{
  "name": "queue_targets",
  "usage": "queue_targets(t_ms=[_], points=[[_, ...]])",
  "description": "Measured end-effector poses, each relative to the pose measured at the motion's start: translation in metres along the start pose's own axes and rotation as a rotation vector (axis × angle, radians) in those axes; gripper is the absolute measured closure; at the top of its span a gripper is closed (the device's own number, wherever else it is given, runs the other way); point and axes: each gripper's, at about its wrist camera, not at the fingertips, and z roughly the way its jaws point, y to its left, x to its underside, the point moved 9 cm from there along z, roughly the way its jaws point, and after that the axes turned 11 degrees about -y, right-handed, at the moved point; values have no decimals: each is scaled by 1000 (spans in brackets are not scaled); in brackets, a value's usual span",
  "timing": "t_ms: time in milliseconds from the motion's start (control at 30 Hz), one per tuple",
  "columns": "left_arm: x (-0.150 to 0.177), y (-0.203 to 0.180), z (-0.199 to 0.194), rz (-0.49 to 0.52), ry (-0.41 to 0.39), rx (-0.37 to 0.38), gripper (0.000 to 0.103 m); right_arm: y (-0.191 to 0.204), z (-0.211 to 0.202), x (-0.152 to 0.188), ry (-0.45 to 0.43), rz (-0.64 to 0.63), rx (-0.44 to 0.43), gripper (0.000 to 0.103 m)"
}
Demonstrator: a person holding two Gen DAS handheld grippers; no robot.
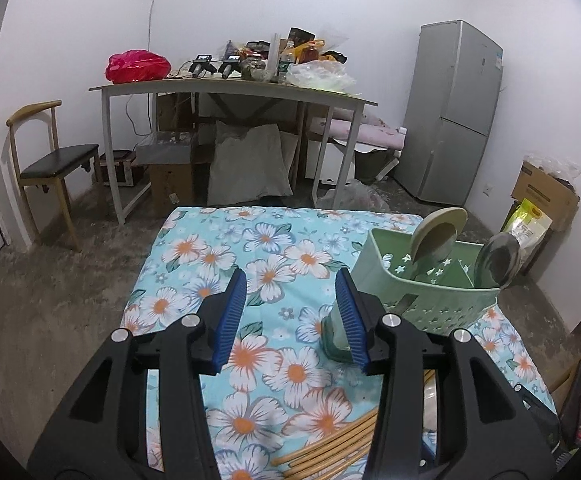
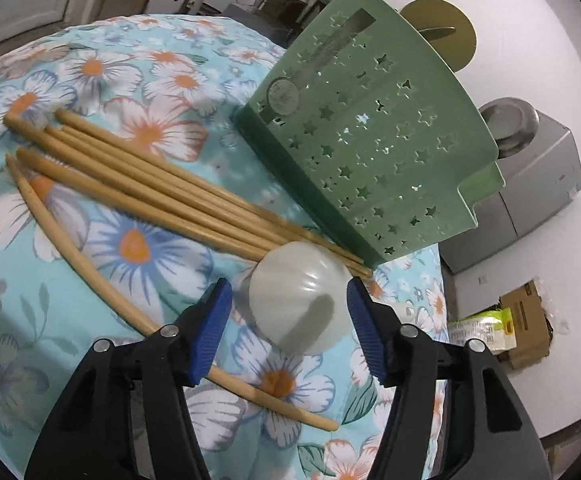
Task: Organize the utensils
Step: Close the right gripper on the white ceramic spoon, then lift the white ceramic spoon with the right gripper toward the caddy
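On the floral blue tablecloth (image 2: pixel 138 248), six tan bamboo chopsticks (image 2: pixel 162 184) lie in a loose bundle near the left of the right wrist view, tips reaching under the green star-punched plastic utensil caddy (image 2: pixel 370 140) toward the cloth's right edge. The caddy holds two spoons (image 1: pixel 434 240), one beige, one steel. The left gripper (image 1: pixel 290 320) hangs spread over bare cloth. The right gripper (image 2: pixel 290 312) stands spread around one pale translucent ribbed cup (image 2: pixel 298 300), its pads apart from it.
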Motion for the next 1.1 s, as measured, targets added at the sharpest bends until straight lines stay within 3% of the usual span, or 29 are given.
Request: queue_targets(t_ms=[33, 200, 233, 267, 533, 733, 800, 867, 1000, 1100], points=[[0, 2, -1, -3, 0, -2, 59, 1, 2, 1, 17, -4, 11, 64], [-1, 3, -6, -10, -9, -7, 59, 3, 2, -1, 25, -28, 51, 81], [0, 2, -7, -12, -10, -8, 59, 3, 3, -1, 28, -30, 51, 97], [1, 2, -9, -13, -9, -9, 59, 3, 4, 1, 40, -26, 49, 102], [12, 7, -10, -46, 8, -14, 59, -23, -17, -5, -25, -15, 123, 102], [17, 12, -12, -52, 19, -18, 59, -41, -27, -2, -61, 31, 105, 102], [19, 14, -13, -51, 24, -21, 59, -47, -26, 5, -64, -18, 117, 91], [20, 16, -12, -53, 32, -25, 59, -56, -20, 18, -46, -65, 128, 65], [21, 20, -13, -56, 35, -35, 59, -65, 1, 40, 6, -213, 112, 57], [22, 22, -11, -64, 42, -39, 59, -52, 16, 50, 21, -319, 35, 55]])
